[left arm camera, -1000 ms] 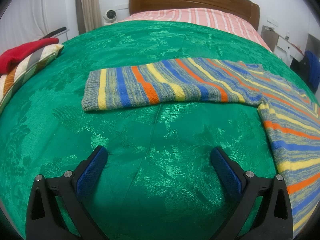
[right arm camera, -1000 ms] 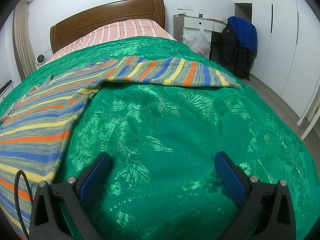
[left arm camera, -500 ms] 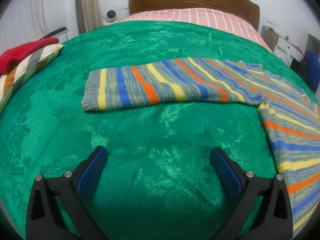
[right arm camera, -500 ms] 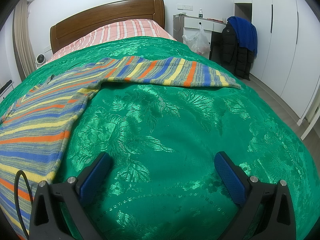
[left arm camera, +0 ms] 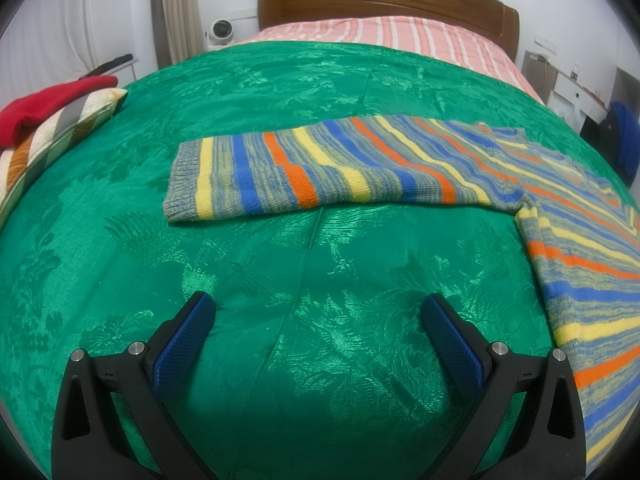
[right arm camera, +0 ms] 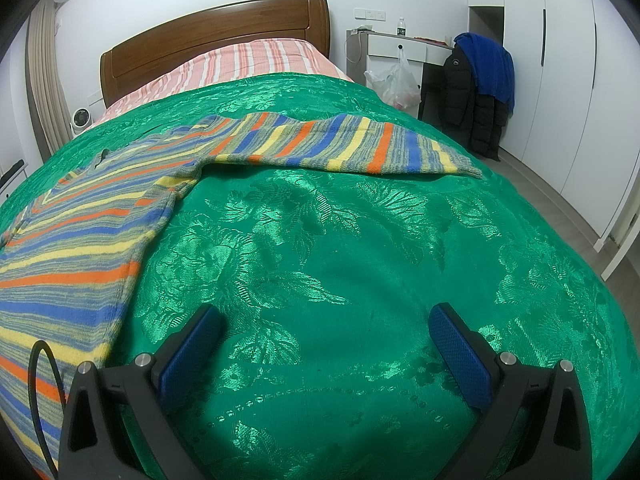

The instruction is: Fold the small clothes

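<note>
- Nothing has changed over the last second: both views match the earlier ones, with the sweater and both tools in the same places.
- The striped sweater (left arm camera: 400, 168) lies flat on the green bedspread (left arm camera: 280, 280), unfolded, its two sleeves stretched out to either side.
- From the left tool's view, one sleeve (left arm camera: 288, 176) runs across the bed ahead, its cuff (left arm camera: 184, 180) pointing toward the pillow (left arm camera: 52, 132) with a red garment (left arm camera: 44, 106) on it.
- From the right tool's view, the other sleeve (right arm camera: 340, 146) reaches toward the side of the bed nearest the desk (right arm camera: 396, 46) and the jackets (right arm camera: 476, 92) hanging there.
- The left tool (left arm camera: 318, 314) hangs over bare bedspread with its fingers spread wide, holding nothing, well short of the sleeve.
- The right tool (right arm camera: 326, 324) is the same: fingers wide apart, empty, with the sweater's body (right arm camera: 72, 248) just beside its left finger.
- A black cable (right arm camera: 40, 364) loops in at the lower left of the right view, over the sweater's hem.
- To my eye the standstill means folding has not started; this looks like the pause before a first reach.
- A likely first step is bringing each sleeve in over the body, so each tool would need to travel forward to its cuff.
</note>
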A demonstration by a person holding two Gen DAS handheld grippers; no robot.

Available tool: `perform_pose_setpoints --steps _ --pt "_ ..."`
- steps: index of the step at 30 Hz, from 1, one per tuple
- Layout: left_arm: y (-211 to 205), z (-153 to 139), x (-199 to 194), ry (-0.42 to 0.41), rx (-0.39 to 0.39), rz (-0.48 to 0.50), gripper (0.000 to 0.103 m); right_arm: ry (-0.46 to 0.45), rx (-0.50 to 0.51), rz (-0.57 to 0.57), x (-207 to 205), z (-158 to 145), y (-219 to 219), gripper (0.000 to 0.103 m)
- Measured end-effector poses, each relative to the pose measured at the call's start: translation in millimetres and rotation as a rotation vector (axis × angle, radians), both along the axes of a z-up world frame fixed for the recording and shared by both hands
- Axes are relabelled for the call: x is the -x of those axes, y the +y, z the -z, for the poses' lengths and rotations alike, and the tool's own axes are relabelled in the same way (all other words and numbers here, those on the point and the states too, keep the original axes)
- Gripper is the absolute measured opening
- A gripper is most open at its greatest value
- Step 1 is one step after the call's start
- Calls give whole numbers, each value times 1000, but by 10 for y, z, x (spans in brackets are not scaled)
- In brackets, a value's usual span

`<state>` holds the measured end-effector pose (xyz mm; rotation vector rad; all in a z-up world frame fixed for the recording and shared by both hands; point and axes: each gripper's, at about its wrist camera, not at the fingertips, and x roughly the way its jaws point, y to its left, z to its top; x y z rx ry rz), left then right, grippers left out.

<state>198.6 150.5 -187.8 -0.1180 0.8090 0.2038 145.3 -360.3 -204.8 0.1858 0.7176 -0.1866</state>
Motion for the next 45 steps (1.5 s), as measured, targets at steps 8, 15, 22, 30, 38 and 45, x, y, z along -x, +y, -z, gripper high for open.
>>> perform_pose_setpoints --steps 8,15,22,30,38,45 --pt "0 0 0 0 0 0 103 0 0 0 -1 0 -1 103" --pt "0 0 0 0 0 -1 103 0 0 0 -1 1 2 103" --pt "2 1 2 -1 0 -1 103 0 0 0 -2 1 0 103" --pt "0 0 1 -1 0 -1 103 0 2 1 -1 2 5 103" --pt "-2 1 0 -2 -3 -2 103 -8 -143 -31 62 -274 -216 102" --pt "0 5 6 -3 -8 -3 103 -112 -559 26 -92 -512 -1346 102"
